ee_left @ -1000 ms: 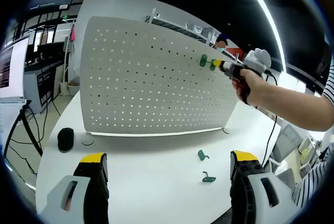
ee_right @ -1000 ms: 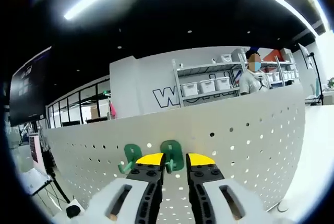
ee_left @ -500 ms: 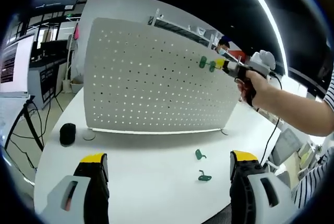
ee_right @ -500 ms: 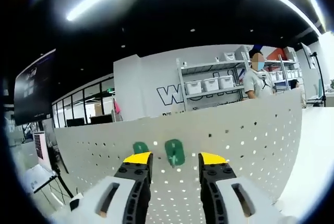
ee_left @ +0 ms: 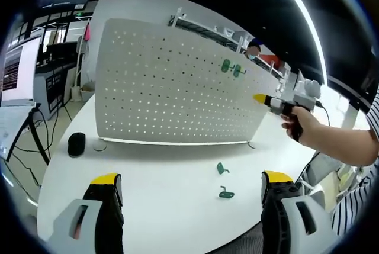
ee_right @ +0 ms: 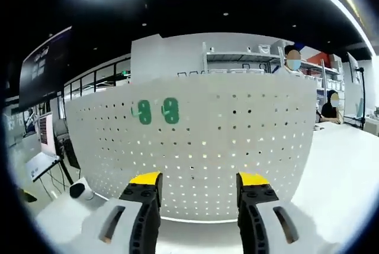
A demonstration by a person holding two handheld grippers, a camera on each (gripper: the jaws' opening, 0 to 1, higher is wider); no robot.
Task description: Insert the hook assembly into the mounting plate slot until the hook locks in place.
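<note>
A lab or workshop: storage shelving (ee_right: pixel 249 64), glass partitions (ee_right: pixel 98 79), ceiling strip light (ee_left: pixel 302 14)

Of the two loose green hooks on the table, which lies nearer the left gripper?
The lower hook, flat on the white table, lies nearer the left gripper; the other hook sits closer to the pegboard.

No text I can read, dark strokes on the wall (ee_right: pixel 177 58) beyond my claws, too hidden to make out

Yellow-tipped grey claw (ee_right: pixel 198 184) jaws; black-and-white striped sleeve (ee_left: pixel 372 109).
</note>
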